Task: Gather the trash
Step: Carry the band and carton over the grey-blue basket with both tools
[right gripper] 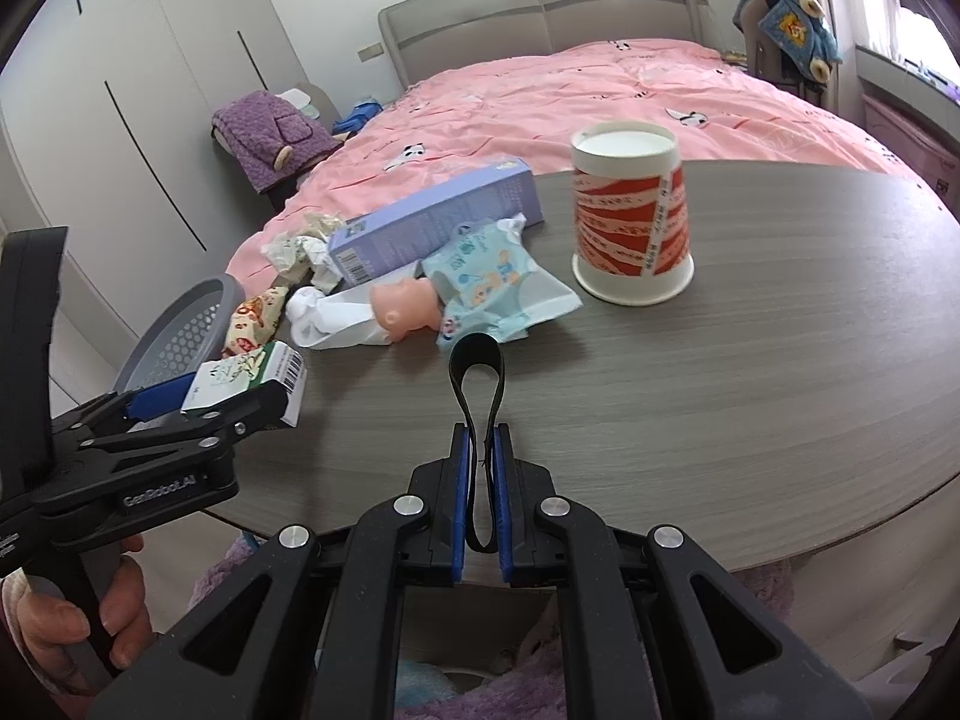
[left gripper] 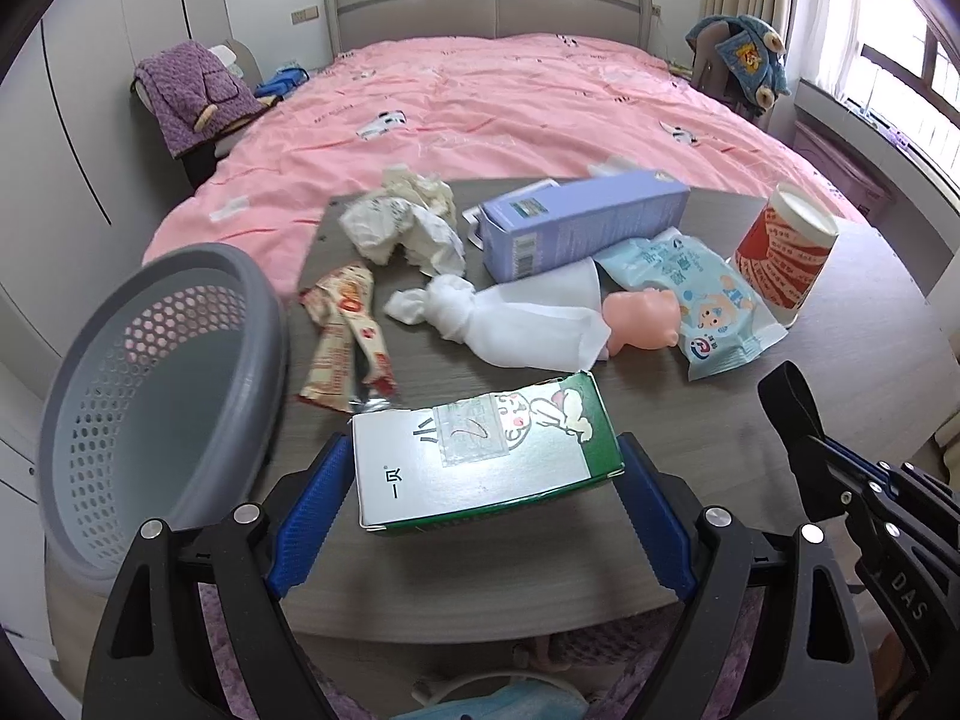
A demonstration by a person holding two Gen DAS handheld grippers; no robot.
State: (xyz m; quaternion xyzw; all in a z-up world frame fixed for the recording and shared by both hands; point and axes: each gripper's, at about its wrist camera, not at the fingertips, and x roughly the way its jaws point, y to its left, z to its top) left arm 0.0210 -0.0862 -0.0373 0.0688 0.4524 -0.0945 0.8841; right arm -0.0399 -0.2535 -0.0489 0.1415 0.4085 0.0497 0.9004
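Note:
My left gripper point(left gripper: 485, 444) is shut on a green and white carton point(left gripper: 480, 462), one blue pad on each end, and holds it just above the grey wooden table point(left gripper: 852, 372). A grey perforated basket point(left gripper: 150, 396) stands tilted at the table's left edge, close beside the carton. My right gripper point(right gripper: 482, 432) is shut on a black strap loop point(right gripper: 477, 360) low over the table's near side. Beyond lie a snack wrapper point(left gripper: 348, 336), crumpled tissues point(left gripper: 408, 222), a white cloth point(left gripper: 510, 324), a purple box point(left gripper: 582, 222), a wipes pack point(left gripper: 708, 294) and a red and white paper cup point(left gripper: 786, 252).
A pink doll figure point(left gripper: 642, 315) lies on the wipes pack. A bed with a pink cover point(left gripper: 510, 96) runs behind the table, and a chair with purple clothing point(left gripper: 192, 96) stands at its left. A hand point(right gripper: 114, 618) holds the left gripper's handle.

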